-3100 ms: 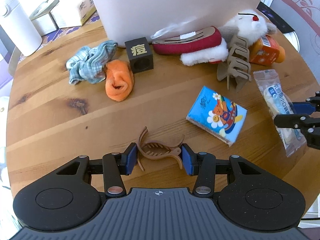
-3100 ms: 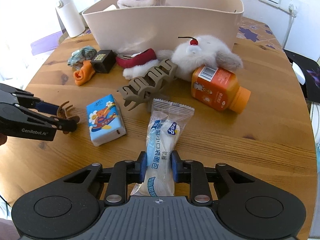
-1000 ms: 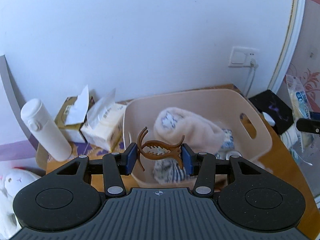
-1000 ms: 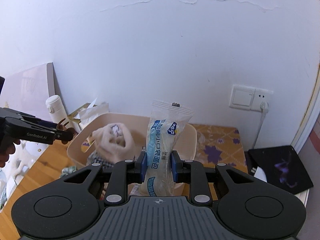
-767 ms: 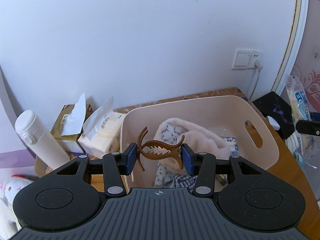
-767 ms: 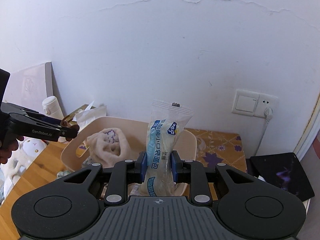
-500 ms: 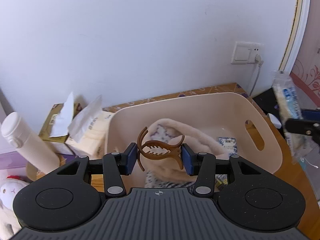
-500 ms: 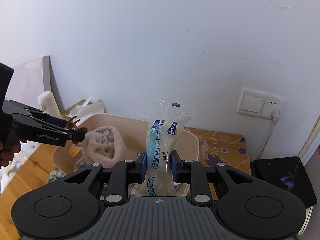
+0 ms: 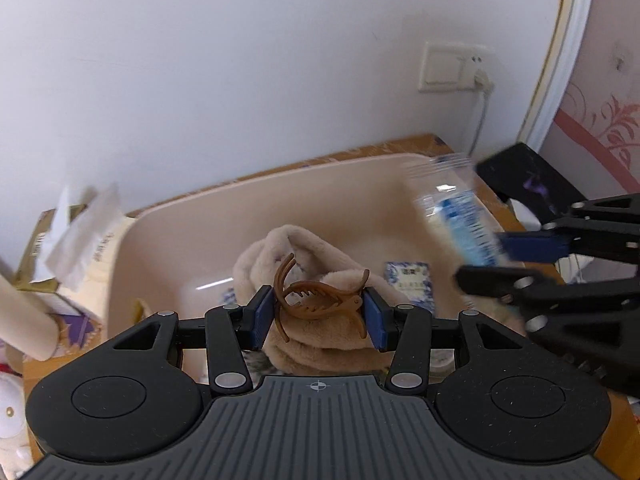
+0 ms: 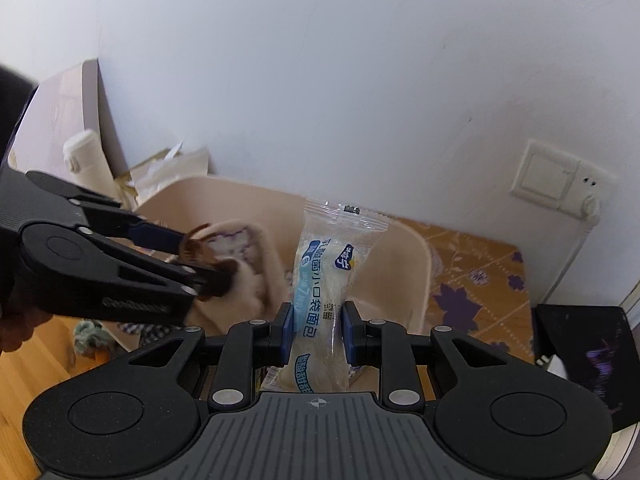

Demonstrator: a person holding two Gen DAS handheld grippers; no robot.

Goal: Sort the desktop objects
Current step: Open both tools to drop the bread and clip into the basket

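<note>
My left gripper (image 9: 319,314) is shut on a brown hair claw clip (image 9: 318,300) and holds it above the beige plastic bin (image 9: 160,224). A beige plush item (image 9: 320,344) lies in the bin under the clip. My right gripper (image 10: 313,330) is shut on a clear bread packet with blue print (image 10: 326,292), held over the bin (image 10: 404,280). In the left wrist view the right gripper (image 9: 516,258) and the blurred packet (image 9: 460,216) hang over the bin's right side. In the right wrist view the left gripper (image 10: 200,256) is at the left over the bin.
Tissue packs (image 9: 80,232) and a white bottle (image 10: 86,160) stand left of the bin. A small blue-and-white packet (image 9: 408,280) lies inside the bin. A wall socket (image 10: 556,184) is on the wall, and a black pad (image 10: 580,356) lies at the right on the table.
Both grippers have lifted their objects off the table and moved forward over the bin. The right gripper with the packet has come in closer to the left gripper.
</note>
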